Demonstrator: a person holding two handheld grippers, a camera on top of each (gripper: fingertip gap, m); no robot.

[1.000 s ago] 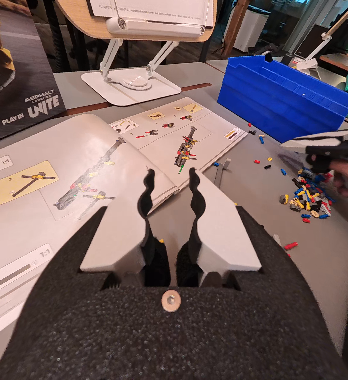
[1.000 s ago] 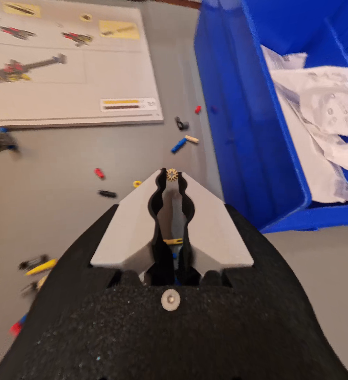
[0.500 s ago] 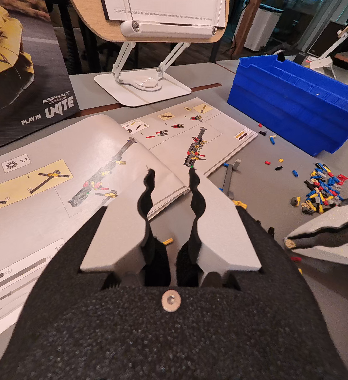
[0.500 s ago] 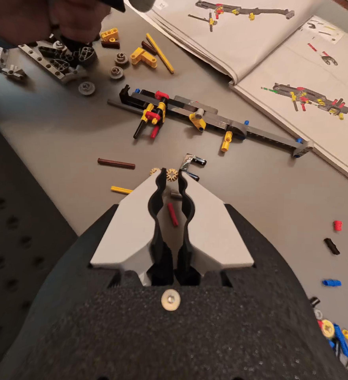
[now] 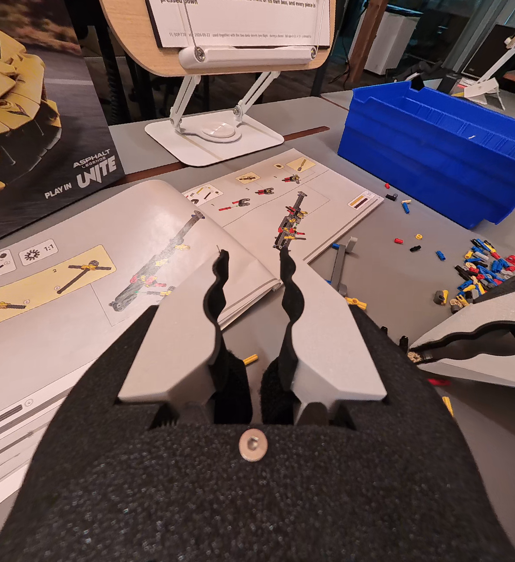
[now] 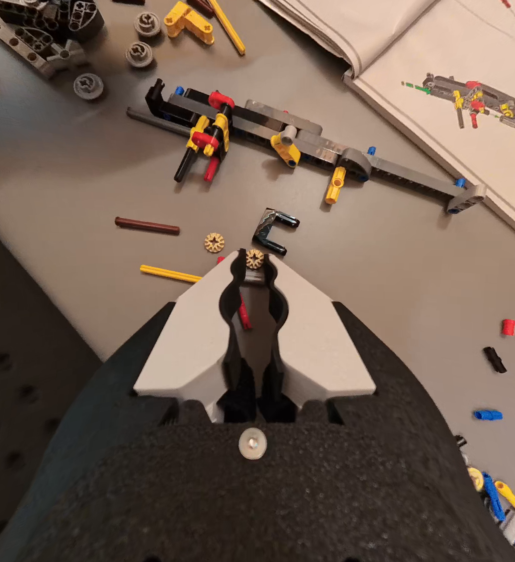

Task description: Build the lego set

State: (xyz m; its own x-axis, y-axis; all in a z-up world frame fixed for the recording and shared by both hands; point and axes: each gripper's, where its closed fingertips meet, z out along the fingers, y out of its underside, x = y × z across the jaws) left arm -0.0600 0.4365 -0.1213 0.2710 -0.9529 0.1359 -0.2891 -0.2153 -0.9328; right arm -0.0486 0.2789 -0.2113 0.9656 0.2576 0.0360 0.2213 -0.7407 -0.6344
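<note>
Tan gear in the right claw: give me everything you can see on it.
The tan gear is a small, round plastic-looking piece with short teeth around its rim and a cross-shaped axle hole in the middle. It is pinched on edge at the very tips of the right claw, its flat face towards the camera, above the grey table. A matching second gear lies flat on the table just left, not touching it.

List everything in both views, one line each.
Instruction booklet: one, open, table centre.
Bin: one, blue, right rear.
Document stand: one, white, rear.
Set box: one, dark, left rear.
Loose pile: many small mixed-colour pieces, right.
Long assembly: one, grey-black, beside booklet.
Tan gears: two, one on table, one gripped.
Brown axle: one, table.
Yellow axle: one, table.
Left gripper: open.
Right gripper: holds gear.
</note>
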